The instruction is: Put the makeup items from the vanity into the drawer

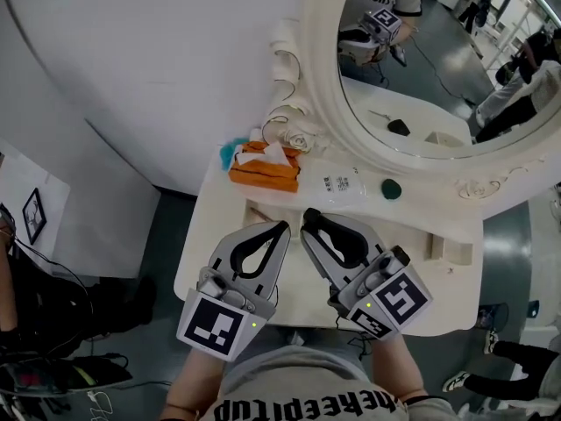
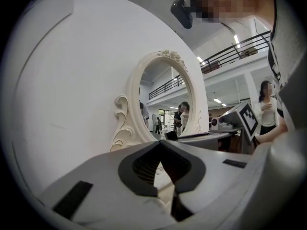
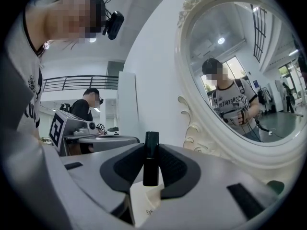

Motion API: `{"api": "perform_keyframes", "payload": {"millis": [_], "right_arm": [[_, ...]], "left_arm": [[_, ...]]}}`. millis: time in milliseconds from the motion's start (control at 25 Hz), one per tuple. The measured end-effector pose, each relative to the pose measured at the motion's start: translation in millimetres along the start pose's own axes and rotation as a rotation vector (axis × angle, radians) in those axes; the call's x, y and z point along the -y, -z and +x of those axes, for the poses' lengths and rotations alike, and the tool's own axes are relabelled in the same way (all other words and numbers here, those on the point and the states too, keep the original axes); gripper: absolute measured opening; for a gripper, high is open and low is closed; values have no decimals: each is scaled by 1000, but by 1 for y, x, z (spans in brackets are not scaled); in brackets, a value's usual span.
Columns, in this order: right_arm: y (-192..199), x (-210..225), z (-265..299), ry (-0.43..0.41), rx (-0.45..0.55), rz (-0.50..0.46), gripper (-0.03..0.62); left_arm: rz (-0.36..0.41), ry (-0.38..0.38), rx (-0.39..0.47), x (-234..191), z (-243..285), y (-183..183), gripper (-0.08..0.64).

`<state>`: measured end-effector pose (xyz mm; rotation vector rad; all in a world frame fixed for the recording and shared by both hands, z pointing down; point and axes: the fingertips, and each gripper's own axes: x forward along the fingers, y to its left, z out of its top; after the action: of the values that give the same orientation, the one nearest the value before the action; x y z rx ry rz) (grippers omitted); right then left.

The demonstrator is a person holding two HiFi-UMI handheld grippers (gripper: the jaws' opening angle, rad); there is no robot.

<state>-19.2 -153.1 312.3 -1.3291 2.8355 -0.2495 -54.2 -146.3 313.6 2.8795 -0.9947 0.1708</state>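
Glossy black tube (image 3: 150, 159), smooth cream vanity (image 1: 215, 222)

left gripper (image 1: 280, 229) — jaws together | right gripper (image 1: 309, 217) — jaws clamped on black tube (image 3: 151, 158)

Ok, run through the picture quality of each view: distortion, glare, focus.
Head view: evenly lit, sharp, no hard shadows on the vanity top. Left gripper view: strong fisheye with black corners, the wall bulges, the left gripper looks soft up close, ceiling lights blow out. Right gripper view: same fisheye bends the mirror frame; the black tube in the right gripper is fairly sharp.
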Motion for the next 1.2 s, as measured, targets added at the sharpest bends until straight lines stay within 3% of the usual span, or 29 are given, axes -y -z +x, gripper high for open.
{"api": "perform_keyframes", "payload": {"millis": [440, 1200], "right_arm": [[21, 9, 21, 22, -54, 17, 120], [75, 9, 58, 15, -197, 30, 120]], "left_arm": [[-18, 17, -23, -18, 4, 12, 15], [-63, -27, -52, -53, -8, 32, 15]]}}
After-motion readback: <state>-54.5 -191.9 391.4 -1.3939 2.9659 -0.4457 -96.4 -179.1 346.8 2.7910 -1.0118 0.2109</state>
